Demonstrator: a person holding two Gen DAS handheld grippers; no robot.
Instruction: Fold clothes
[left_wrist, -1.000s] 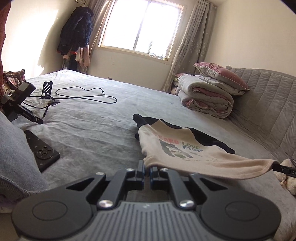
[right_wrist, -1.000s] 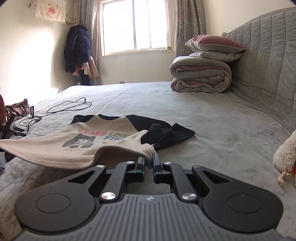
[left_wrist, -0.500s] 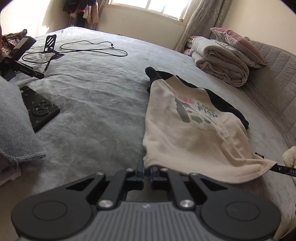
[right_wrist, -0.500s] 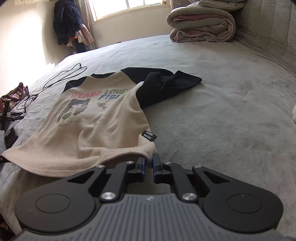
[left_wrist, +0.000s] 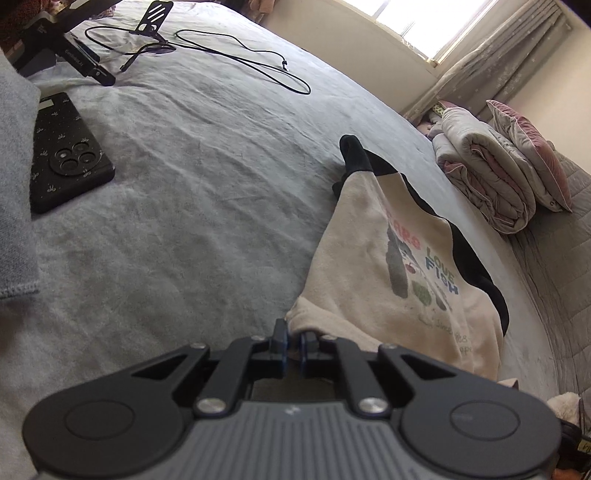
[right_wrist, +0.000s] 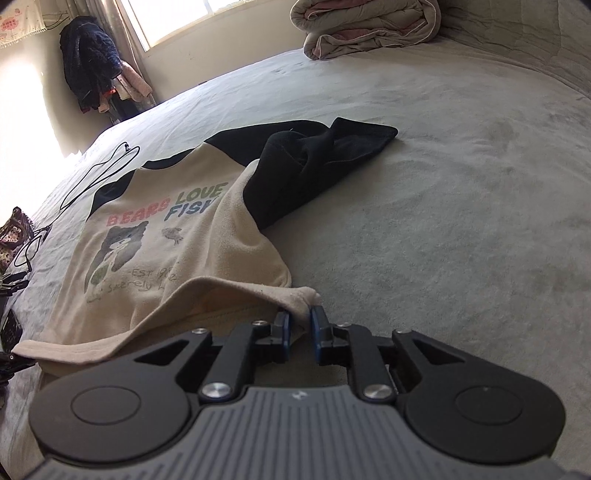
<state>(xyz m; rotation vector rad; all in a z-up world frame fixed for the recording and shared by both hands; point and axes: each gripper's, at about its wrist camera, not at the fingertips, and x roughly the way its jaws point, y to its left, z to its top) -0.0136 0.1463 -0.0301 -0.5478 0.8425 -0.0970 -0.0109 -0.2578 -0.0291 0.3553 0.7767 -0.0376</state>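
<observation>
Grey bed fills both views; its near edge is cut off behind the gripper bodies. Folded quilt with a pillow on top sits at the far end; in the right view the quilt is cropped by the top edge. Shirt, cream body with black sleeves, lies print-up mid-bed, and the print reads "BEARS LOVE FISH"; the smaller lines under it are too blurred to read. One black sleeve is bunched over itself, so its cuff is hidden. The hem is lifted off the bed at both near corners and sags between them. Left gripper: jaws nearly together, pinching one cream hem corner. Right gripper: jaws a little wider apart, cloth of the other hem corner between them; whether both pads press on the cloth I can't tell. Phone lies camera-side up to the left, well apart from the shirt. Cable loops beyond it; its near end runs into dark gear cut off at the frame corner.
</observation>
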